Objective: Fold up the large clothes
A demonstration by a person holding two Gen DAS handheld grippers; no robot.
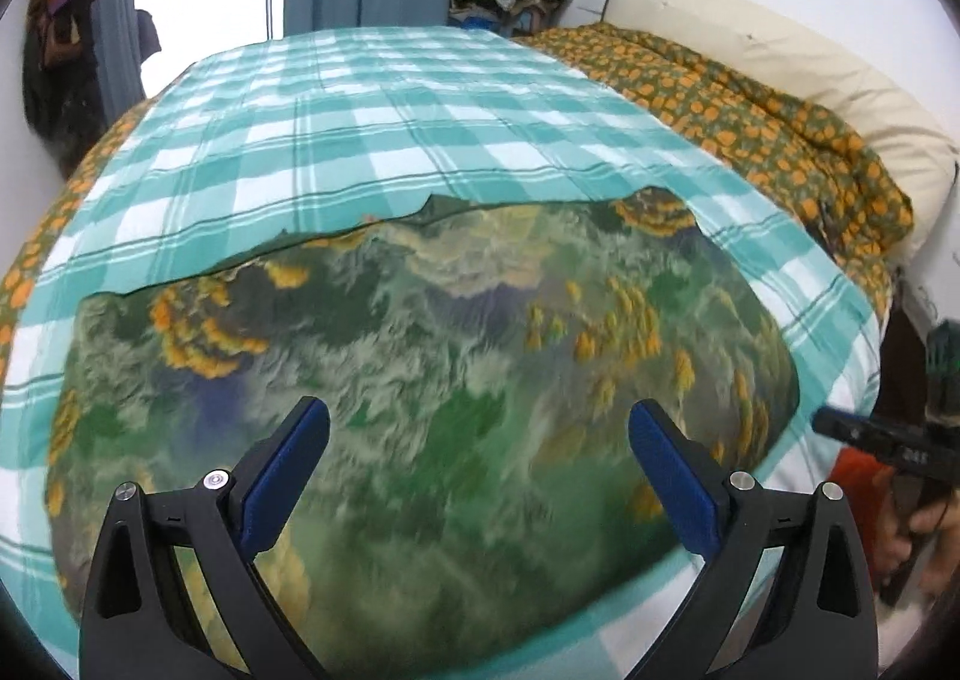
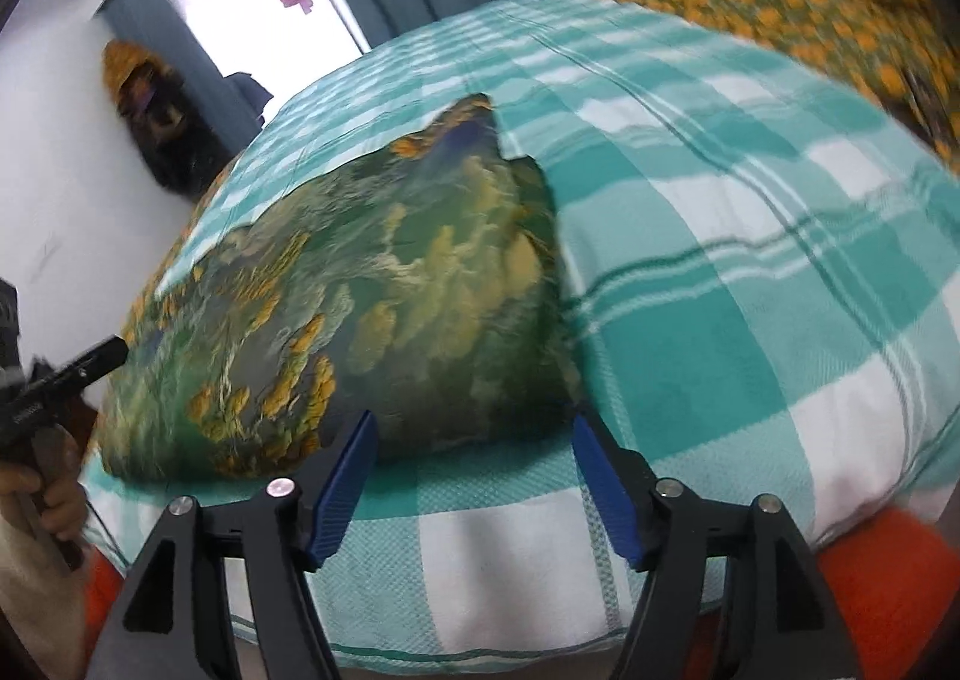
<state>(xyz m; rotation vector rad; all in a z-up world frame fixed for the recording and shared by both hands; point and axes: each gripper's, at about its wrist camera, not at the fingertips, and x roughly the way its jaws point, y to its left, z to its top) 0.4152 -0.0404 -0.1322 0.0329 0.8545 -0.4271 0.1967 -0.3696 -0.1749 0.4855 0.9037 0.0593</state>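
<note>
Broadly, the bed is covered by a teal-and-white checked sheet [image 1: 372, 98], and on its near part lies the green floral garment [image 1: 420, 356], already doubled into a flat, roughly rectangular pad with one ragged folded edge on its far side. It looks like thin printed fabric: light, limp and probably a little slick, so it should sag and slide over itself when lifted rather than hold a crease. Two layers at a corner, pinched together, seem the safest hold; the near corners by the bed's edge are the easiest to reach. A rumpled orange-flowered cover [image 1: 780, 128] sits well apart toward the pillow. The left gripper [image 1: 480, 440] hangs over the garment's near half, jaws spread and empty. The right gripper [image 2: 474, 458] stands at the garment's near right corner, jaws parted, nothing pinched between them.
</note>
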